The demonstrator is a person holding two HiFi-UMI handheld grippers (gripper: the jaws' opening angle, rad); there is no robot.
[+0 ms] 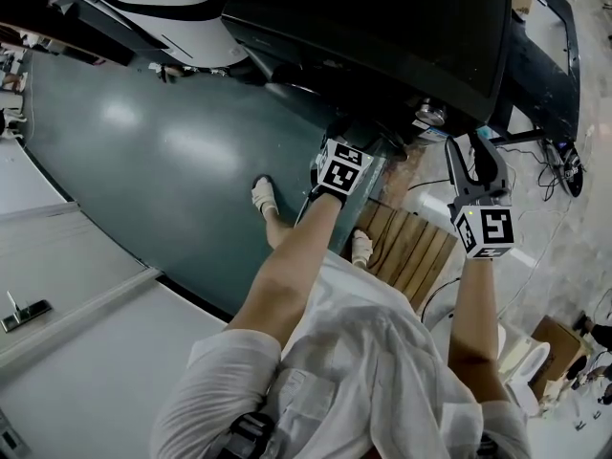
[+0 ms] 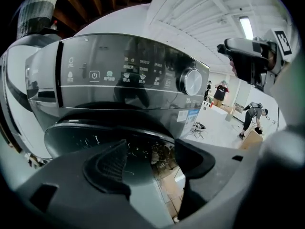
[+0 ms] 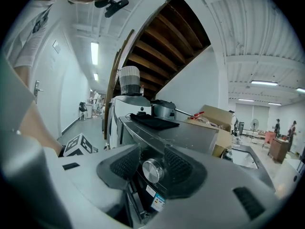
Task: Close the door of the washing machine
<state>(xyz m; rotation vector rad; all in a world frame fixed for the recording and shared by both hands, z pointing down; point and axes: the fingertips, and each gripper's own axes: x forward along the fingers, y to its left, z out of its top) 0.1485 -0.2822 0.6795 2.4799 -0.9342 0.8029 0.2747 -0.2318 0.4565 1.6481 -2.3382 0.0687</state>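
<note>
- The left claw stands wide and grips nothing. Only the dark glass of the door shows through its gap, close at its 12 o'clock. Spread jaws suit a fingertip push rather than a grab, which is likely why they are open.
- The right claw is also wide and empty. Its own view frames the dial in the gap, but the dial sits beyond the pads, untouched. In the head view this claw hangs off the corner of the washer, at 3 o'clock of the left one — probably just kept clear.
- The door sits low on the washer's front, at 6 o'clock of the panel. It looks near flush, but whether it is latched or a crack ajar cannot be told.
- Only the left claw's view shows door and panel face-on.
- Only the right claw's view shows the washer's top, with a dark cloth and a pot at 12 o'clock.
- The head view alone shows both arms and a foot — the door is hidden there under the washer's bulk.
</note>
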